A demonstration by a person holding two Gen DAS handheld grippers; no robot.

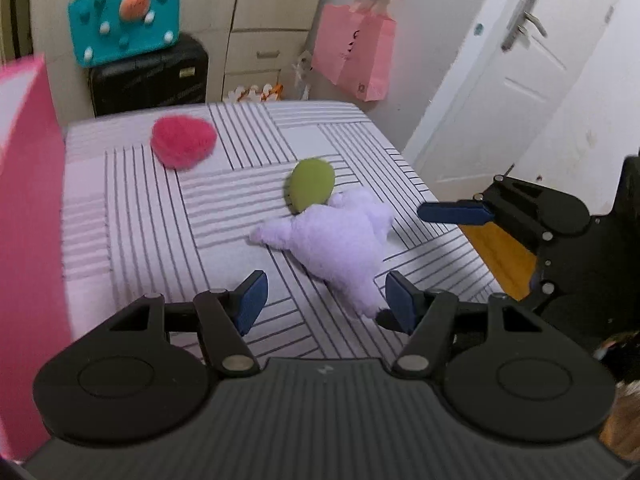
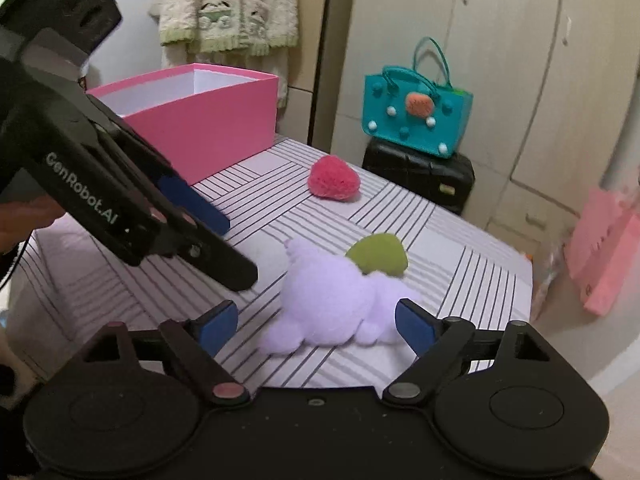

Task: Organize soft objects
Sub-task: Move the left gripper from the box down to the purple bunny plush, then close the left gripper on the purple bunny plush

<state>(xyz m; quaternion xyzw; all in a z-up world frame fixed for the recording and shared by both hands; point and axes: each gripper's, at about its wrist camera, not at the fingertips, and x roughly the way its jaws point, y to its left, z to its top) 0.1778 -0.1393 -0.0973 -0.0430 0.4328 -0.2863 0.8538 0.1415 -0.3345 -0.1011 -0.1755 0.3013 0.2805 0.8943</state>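
A lilac plush toy [image 1: 340, 240] lies on the striped bed [image 1: 160, 220], with a green soft ball [image 1: 312, 186] touching its far side and a pink fuzzy heart [image 1: 183, 145] further back. My left gripper [image 1: 322, 300] is open, its jaws just short of the lilac toy's near end. In the right wrist view the lilac toy [image 2: 332, 300], green ball [image 2: 378, 256] and pink heart [image 2: 334, 178] show again. My right gripper [image 2: 316, 326] is open with the lilac toy between its fingers. The left gripper [image 2: 208, 216] reaches in from the left, above the bed.
An open pink box [image 2: 200, 116] stands on the bed's far left corner. A teal bag [image 2: 416, 116] sits on a black suitcase [image 2: 420, 178] beside the bed. A pink paper bag [image 1: 354, 56] hangs near a white door [image 1: 508, 80]. Wardrobes line the wall.
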